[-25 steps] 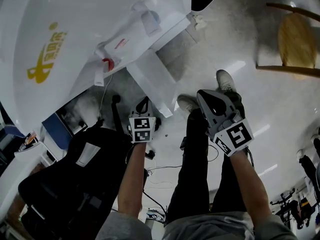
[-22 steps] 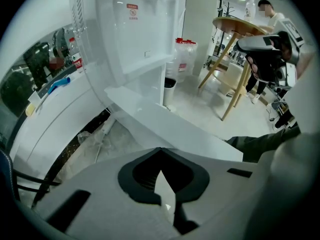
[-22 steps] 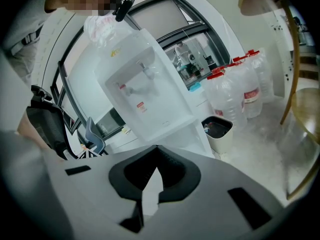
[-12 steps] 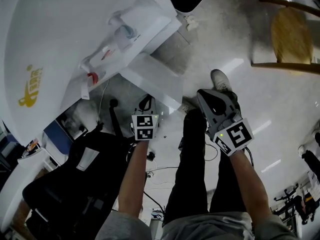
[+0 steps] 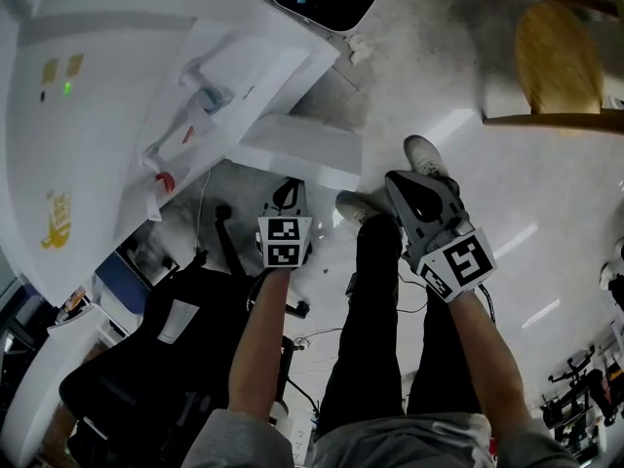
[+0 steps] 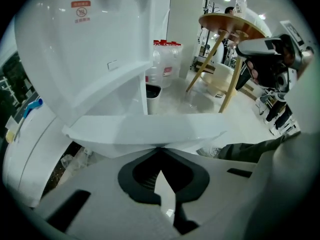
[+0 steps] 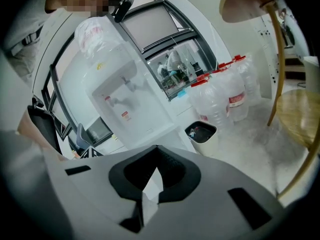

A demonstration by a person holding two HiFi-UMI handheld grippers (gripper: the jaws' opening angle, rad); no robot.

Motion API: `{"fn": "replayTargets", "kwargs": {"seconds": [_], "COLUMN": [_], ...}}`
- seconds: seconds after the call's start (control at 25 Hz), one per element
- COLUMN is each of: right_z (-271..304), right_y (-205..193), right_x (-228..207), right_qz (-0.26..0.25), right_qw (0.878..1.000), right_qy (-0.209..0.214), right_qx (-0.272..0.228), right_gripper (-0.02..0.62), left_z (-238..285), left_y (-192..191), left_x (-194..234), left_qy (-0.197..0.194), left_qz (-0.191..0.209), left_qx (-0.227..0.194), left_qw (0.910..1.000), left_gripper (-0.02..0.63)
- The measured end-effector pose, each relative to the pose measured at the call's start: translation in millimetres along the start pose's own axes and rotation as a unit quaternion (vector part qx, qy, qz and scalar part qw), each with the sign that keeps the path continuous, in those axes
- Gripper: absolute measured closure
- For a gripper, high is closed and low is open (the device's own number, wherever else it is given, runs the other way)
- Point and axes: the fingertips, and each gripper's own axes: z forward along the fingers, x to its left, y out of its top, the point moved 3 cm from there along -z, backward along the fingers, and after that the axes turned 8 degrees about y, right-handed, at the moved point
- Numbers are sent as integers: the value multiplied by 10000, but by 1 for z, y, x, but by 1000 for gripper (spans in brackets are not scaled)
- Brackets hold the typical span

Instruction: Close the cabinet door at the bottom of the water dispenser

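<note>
Step in hand, as I read it: push the cabinet door (image 5: 302,149) shut with the left tongs (image 6: 160,149).

The door stands swung out from the base of the water dispenser (image 5: 107,96). Its white panel lies right across the left tips, dead ahead.

How I'd do it:
- Press flat on the panel near the free edge, away from the hinge.
- Follow the door's arc so the tips don't skid off the glossy face.
- Ease off at the end so it seats without bouncing back.

Left tongs: closed, tips together, nothing between them. The nose is at the door panel, touching or just shy, I can't tell which.

Right tongs (image 7: 155,149): also closed and empty. They sit off to the right of the left pair, well apart from the door, with the dispenser ahead of them.
</note>
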Motion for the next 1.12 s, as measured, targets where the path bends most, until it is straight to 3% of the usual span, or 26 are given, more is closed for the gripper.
{"fn": "replayTargets", "kwargs": {"seconds": [0.36,0.92,1.12], "right_z": [-6,-12,-13], "right_y": [5,17,17], "right_x": [-13,-30,-33], "right_qz": [110,214,227], "right_qw": [9997,9975,9968], "right_qy": [-187,-551,-643], "right_qx": [-122,-378,-414], "right_gripper": [586,586,586], "left_z": [17,41,47], "left_y": [35,74,83], "left_x": [-2,15,24], "left_qy": [-126,-176,-151], "left_qz": [168,-163,-101], "left_qx": [-109,-268,-335], "left_qw": [9997,9994,9993], "left_gripper": [600,600,600]}}
